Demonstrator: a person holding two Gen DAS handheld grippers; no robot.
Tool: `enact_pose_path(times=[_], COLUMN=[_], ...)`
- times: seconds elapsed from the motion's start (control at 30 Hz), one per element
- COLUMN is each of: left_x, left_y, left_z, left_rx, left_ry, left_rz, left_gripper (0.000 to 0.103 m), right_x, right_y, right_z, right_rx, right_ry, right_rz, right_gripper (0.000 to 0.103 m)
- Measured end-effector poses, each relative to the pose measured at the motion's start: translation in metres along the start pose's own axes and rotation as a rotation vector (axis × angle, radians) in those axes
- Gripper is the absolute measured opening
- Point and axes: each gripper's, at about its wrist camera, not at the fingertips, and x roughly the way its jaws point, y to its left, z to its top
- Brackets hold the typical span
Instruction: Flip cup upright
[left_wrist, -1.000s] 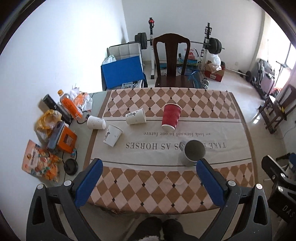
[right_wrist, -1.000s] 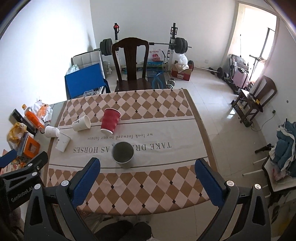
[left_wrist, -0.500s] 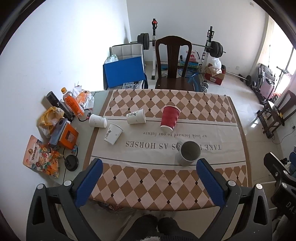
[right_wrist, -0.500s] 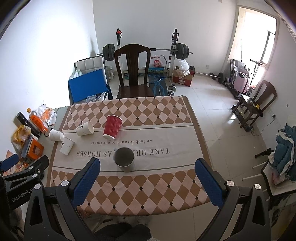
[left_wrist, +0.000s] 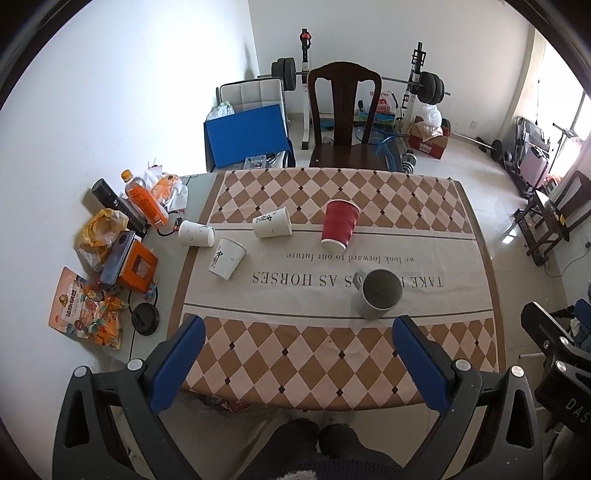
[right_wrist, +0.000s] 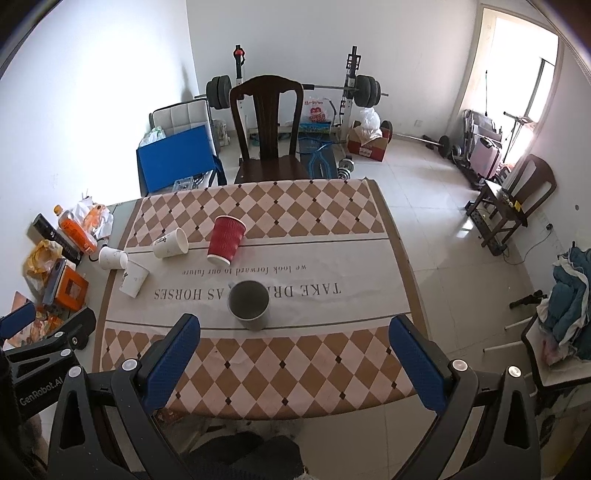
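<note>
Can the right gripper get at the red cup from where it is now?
Probably yes. The right gripper is open above the table's near edge; only the grey mug sits in front of the red cup, slightly right of the direct line.

In the left wrist view, the mug (left_wrist: 380, 293) hides several letters of the tablecloth (left_wrist: 332, 350) print. The mug's handle, at its 10 o'clock, is mostly hidden behind its body. The right gripper (left_wrist: 561, 365) is cut off at the frame's 4 o'clock edge, its fingers out of sight. In the right wrist view, the left gripper (right_wrist: 40, 332) is cut off at 8 o'clock, showing only one blue tip. Marks on the white cups (left_wrist: 271, 227) are too small to read. The table's near edge hides the person's legs.
</note>
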Motion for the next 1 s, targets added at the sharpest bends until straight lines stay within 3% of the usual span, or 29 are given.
enact_pose_path(times=[1.0], left_x=[-0.0022], left_y=[0.0041], left_z=[-0.0009], left_rx=[0.004], left_ry=[-0.002], left_rz=[-0.002], left_gripper=[0.103], right_x=[0.0039], right_y=[0.0043], right_z=[0.0014], right_rx=[-0.007], right_ry=[0.009], right_rz=[-0.011], right_gripper=[0.103])
